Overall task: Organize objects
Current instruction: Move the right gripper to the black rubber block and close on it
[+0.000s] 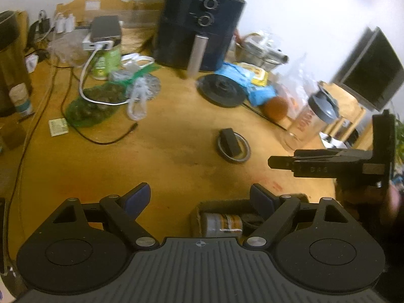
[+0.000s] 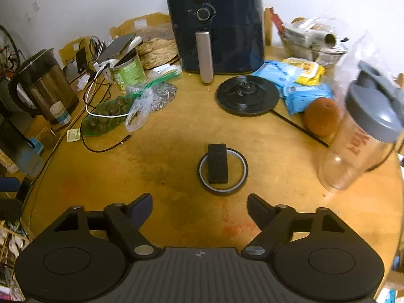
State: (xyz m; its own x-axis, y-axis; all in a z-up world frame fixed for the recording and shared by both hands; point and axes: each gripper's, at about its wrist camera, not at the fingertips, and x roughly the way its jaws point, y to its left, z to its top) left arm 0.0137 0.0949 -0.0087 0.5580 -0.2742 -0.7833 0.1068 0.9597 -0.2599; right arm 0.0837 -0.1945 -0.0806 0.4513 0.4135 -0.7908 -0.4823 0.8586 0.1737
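- The right tongs (image 2: 200, 208) stand apart with nothing between them, low over the wooden worktop (image 2: 161, 151).
- Just ahead of them lies a tape ring (image 2: 223, 170) with a black block (image 2: 217, 163) resting across it.
- The left tongs (image 1: 200, 198) gape too, empty, above a small box (image 1: 199, 210) holding a can (image 1: 222, 224).
- Farther back stand a shaker bottle (image 2: 363, 136), a kettle base (image 2: 247, 95) and an air fryer (image 2: 214, 25).
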